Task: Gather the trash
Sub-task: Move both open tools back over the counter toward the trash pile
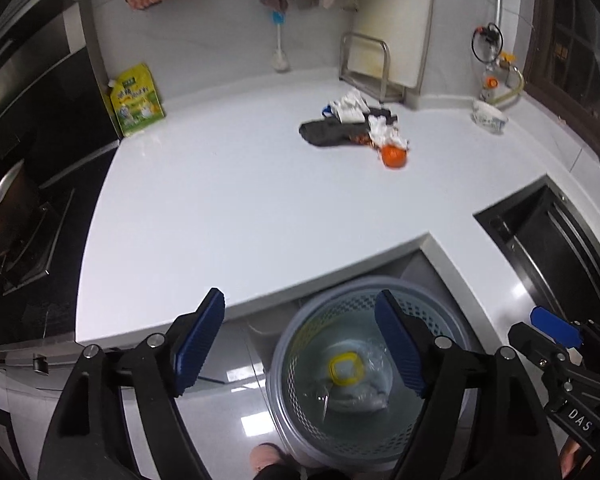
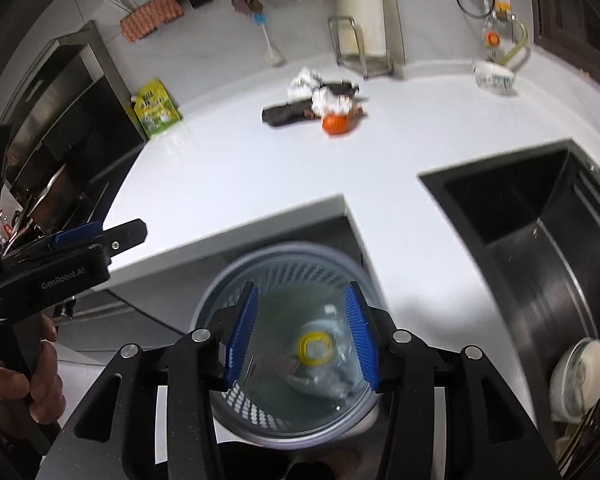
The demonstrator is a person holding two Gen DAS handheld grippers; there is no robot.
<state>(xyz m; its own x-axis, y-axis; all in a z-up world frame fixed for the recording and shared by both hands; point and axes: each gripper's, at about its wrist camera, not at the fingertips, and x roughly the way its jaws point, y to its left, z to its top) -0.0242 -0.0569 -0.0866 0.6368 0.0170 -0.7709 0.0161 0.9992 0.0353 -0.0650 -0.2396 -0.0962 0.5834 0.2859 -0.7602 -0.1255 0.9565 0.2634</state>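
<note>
Fingers on both grippers stand apart and hold nothing: left gripper (image 1: 300, 344) and right gripper (image 2: 302, 334) both hover over the bin (image 2: 220, 300), a round perforated basket with a clear liner that sits on the floor below the edge of the surface (image 1: 240, 200). Bin already has something in it, clear crumpled plastic and a yellow ring (image 2: 315, 348), likely a bottle neck or cap piece, hard to tell. Remaining trash is a pile (image 1: 356, 128) well apart from both grippers, toward the back of the surface near the metal rack (image 1: 366, 64): a dark limp wrapper (image 1: 326, 133), white crumpled paper or tissue (image 1: 384, 130), and an orange round piece (image 1: 394, 157) at the front, maybe a peel or a cap. Judged handling: all of it light and soft, paper and wrapper will crush and may slip or trail out of a loose pinch, so grab at the bunched middle, not a thin edge. Orange piece looks rounder and stiffer, could roll; take it across its widest part. Bowl (image 1: 490, 117) and green pouch (image 1: 138, 100) do not read as trash.
</note>
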